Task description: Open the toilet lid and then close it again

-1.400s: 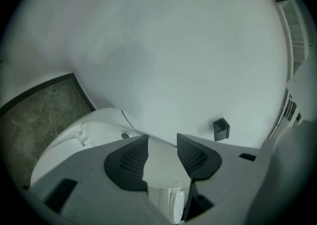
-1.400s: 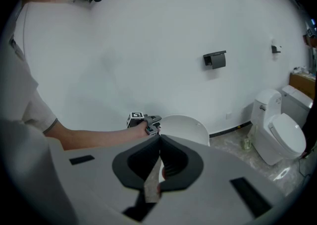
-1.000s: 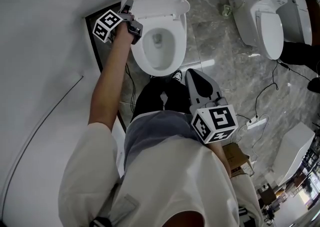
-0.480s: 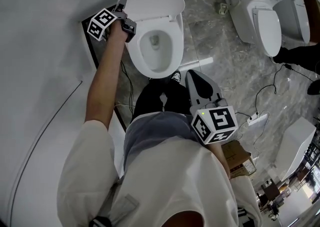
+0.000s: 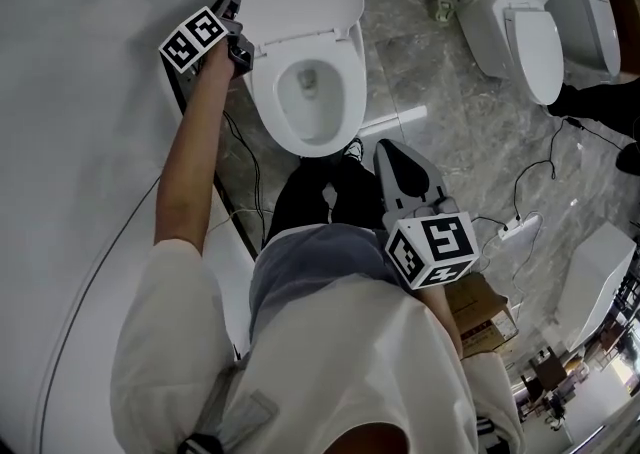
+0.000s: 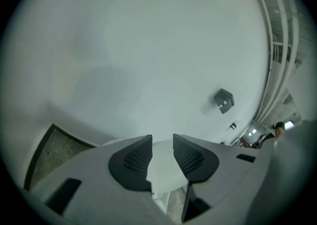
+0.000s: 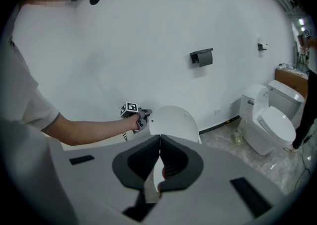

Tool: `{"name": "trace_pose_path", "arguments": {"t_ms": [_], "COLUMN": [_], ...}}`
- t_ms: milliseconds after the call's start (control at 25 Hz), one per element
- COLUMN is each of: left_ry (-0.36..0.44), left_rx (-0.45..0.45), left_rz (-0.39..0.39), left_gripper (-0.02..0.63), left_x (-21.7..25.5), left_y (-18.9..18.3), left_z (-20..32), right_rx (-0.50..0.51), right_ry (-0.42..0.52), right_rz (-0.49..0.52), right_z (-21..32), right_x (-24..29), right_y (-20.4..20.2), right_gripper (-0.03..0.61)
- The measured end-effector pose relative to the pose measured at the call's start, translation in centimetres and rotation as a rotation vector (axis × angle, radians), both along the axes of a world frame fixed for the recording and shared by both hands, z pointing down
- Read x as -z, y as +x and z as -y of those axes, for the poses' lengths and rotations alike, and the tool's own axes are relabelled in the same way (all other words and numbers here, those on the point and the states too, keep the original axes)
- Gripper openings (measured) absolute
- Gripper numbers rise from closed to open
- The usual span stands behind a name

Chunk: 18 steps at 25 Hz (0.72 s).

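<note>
The white toilet has its lid [image 5: 300, 2] raised above the open seat and bowl [image 5: 305, 92]; the right gripper view shows this lid [image 7: 173, 122] standing upright. My left gripper [image 5: 234, 4] sits at the lid's left rim. Its jaws have just been closing, and the white lid edge [image 6: 163, 162] fills the gap between the pads of the left gripper [image 6: 162, 140]. My right gripper [image 5: 386, 147] hangs in front of the bowl, clear of the toilet. The right gripper [image 7: 159, 144] is shut with nothing in it.
A white wall runs along the left. Two more toilets [image 5: 525, 12] stand at the right. Cables [image 5: 530, 182], a power strip [image 5: 515, 229] and a cardboard box [image 5: 485, 312] lie on the marble floor. A paper holder [image 7: 202, 57] is on the wall.
My left hand has slid left and up along the lid's left rim, and its marker cube has rolled. The lid shows more of its face. The right gripper has stayed put.
</note>
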State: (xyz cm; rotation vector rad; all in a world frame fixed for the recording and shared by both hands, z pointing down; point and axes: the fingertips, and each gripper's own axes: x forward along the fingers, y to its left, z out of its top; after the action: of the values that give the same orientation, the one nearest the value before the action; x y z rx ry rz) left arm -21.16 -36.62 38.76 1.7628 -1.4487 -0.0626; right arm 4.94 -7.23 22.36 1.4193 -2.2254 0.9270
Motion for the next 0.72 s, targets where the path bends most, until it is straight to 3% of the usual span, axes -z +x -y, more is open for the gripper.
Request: {"name": "trace_pose_path", "arguments": {"t_ms": [120,280,480,600,720], "left_ry": [0.065,0.105,0.15,0.177,0.196], "left_rx": [-0.155,-0.418,-0.661,-0.794,-0.88], "left_rz": [0.152,0.422,0.729,0.862,0.943], "left_gripper": [0.124,0.124,0.124,0.124,0.114], "left_x": [1.5,1.9,1.3,0.9,0.6], "left_y": [0.9,3.0,4.2,5.1,5.9], "left_z": [1.1,1.5,2.1,2.1,2.3], "right_rx": [-0.004,-0.01,-0.022,-0.034,-0.044], "right_ry": [0.0,0.0,-0.005,-0.008,-0.009], "right_rz": [0.003,0.008,0.005,0.004,0.002], "right_z": [0.3,0.6,0.9,0.7,0.8], "right_x": [-0.1,0.0,-0.1,-0.2,-0.3], "right_y": [-0.3,-0.5,-0.5,-0.4,-0.4], "right_gripper": [0.011,0.011,0.011,0.011,0.011]}}
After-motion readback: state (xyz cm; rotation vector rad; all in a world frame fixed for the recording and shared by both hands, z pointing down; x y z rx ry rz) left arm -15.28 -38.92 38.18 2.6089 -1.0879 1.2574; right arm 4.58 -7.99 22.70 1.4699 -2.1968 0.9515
